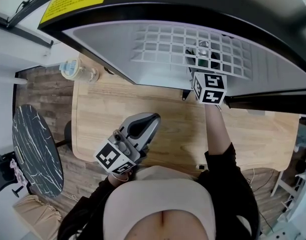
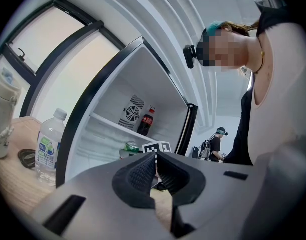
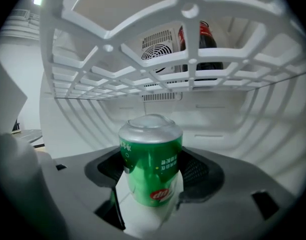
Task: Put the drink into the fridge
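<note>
One green can (image 3: 151, 149), the drink, stands upright at the centre of the right gripper view, and the right gripper (image 3: 154, 173) has its jaws closed against the can's sides. The can is already inside the fridge (image 1: 107, 44), below the white wire shelf (image 3: 142, 69) across the upper half of the frame, where a cola bottle (image 3: 200, 44) stands at upper right. So the carrying looks nearly done. What remains, as I judge it, is setting the can down, letting go and backing out; I cannot tell whether its base touches the floor yet. The left gripper (image 2: 156, 170), low in the head view over the table (image 1: 158, 104), has its jaws pressed together on nothing.
</note>
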A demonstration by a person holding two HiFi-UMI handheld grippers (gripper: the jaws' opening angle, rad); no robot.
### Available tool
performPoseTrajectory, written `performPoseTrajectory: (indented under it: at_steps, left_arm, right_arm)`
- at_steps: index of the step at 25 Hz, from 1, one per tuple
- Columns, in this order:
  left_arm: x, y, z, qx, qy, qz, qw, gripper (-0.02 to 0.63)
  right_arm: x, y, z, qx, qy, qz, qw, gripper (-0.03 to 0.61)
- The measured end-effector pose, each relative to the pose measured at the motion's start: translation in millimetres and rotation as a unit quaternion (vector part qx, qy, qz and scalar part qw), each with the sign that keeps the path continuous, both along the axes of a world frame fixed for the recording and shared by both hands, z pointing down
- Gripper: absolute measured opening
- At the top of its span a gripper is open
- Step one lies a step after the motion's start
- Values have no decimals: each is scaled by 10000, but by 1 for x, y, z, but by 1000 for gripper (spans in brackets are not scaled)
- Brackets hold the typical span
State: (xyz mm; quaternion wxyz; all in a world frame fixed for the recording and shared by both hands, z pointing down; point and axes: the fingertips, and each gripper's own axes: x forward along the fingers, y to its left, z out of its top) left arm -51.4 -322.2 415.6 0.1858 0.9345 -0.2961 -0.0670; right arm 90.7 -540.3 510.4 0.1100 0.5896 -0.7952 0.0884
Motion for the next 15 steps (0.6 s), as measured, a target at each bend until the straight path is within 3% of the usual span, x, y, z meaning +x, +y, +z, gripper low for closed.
performPoseTrajectory:
  at_steps: [8, 15]
  left_arm:
    - [-1, 2, -3, 24, 27, -8, 10000, 12]
    - [1, 6, -9, 83, 57, 27, 9999, 12]
  right_arm:
    - [0, -1, 0, -42, -19, 33, 10000, 345]
    - [5, 12, 9, -153, -462, 244, 9985, 347]
